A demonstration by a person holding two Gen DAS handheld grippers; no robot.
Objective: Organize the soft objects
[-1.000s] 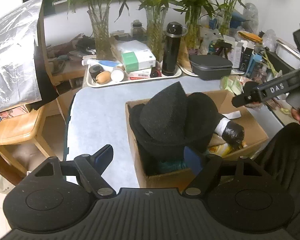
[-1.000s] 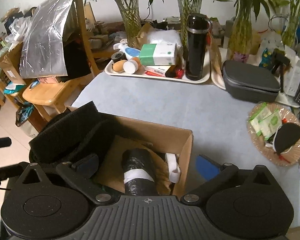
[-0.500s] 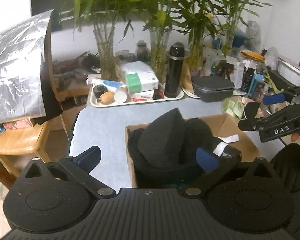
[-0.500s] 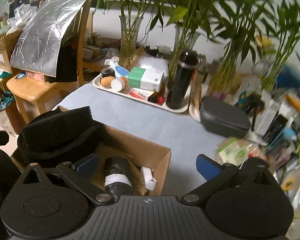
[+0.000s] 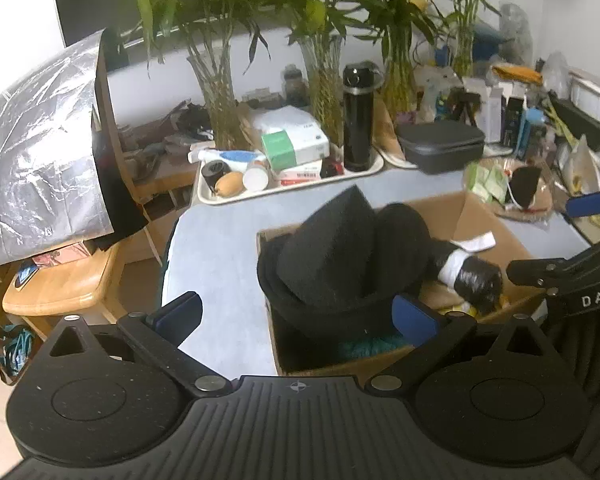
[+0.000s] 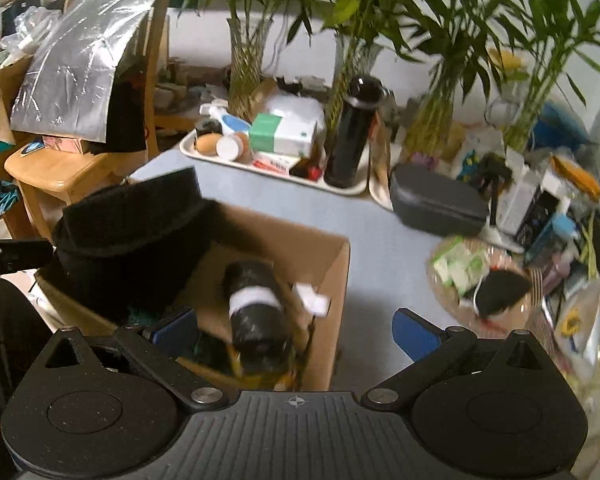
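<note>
Both the left gripper (image 5: 298, 312) and right gripper (image 6: 294, 328) were held wide open, empty; the left's jaws had just been opening. The black foam (image 5: 336, 256), seen heaped above the cardboard box (image 5: 480, 216) rim, could be tipped out if nudged.

The right tool (image 6: 294, 330) hung over the near end of a cardboard box (image 6: 332, 280) with its 2 blue-padded fingers (image 6: 414, 334) spread wide and nothing between them; one finger stood inside the box, the other outside over the pale blue surface (image 6: 372, 240). In the box lay a black roll with a white band (image 6: 256, 304), and black foam pieces (image 6: 132, 220) rose above its left rim. Behind, a white tray (image 6: 260, 164) carried a black flask (image 6: 352, 132) and a green-and-white carton (image 6: 282, 136). A dark grey case (image 6: 436, 200) sat to its right.
</note>
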